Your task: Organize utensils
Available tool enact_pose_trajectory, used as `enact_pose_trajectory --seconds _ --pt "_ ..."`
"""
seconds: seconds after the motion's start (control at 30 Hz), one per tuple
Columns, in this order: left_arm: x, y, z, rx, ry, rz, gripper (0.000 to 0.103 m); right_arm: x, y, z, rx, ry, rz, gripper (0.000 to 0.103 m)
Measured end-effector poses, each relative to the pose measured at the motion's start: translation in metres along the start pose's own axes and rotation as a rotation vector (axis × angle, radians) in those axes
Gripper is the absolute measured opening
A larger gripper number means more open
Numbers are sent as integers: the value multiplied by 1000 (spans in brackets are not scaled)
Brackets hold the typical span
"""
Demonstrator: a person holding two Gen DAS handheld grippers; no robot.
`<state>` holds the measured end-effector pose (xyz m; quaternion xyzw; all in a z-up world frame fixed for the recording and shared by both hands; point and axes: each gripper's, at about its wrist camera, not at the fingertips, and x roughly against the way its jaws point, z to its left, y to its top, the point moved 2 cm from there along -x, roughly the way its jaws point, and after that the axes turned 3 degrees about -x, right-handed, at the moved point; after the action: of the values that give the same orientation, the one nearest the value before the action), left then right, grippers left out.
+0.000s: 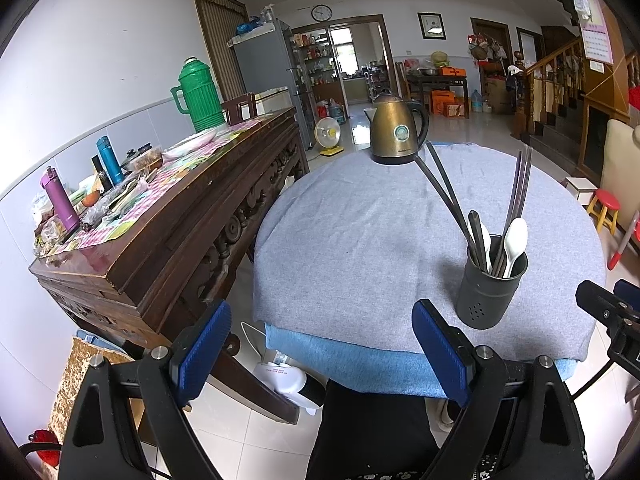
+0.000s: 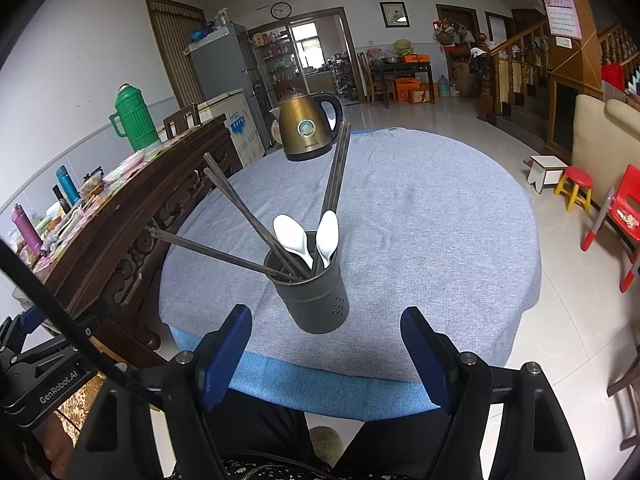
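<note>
Lower ends of chopsticks (image 2: 240,204) and spoons (image 2: 292,238) hidden inside holder (image 2: 316,300); kettle (image 2: 306,128) label too small to read.

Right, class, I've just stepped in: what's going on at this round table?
A person holds two tongs above the near edge of a grey-clothed round table. The left tongs and right tongs are both open and empty. In front of them stands a dark utensil holder holding dark chopsticks and two white spoons. A brass-coloured kettle sits at the far side.
</note>
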<state>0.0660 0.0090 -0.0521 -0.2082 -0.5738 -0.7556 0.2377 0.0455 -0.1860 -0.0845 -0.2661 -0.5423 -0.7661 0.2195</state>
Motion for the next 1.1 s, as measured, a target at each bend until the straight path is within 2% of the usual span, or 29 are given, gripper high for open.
enact_pose_trajectory --seconds 1.1 --pt "-4 -4 2 8 -7 11 92 -2 -5 4 28 -4 12 80"
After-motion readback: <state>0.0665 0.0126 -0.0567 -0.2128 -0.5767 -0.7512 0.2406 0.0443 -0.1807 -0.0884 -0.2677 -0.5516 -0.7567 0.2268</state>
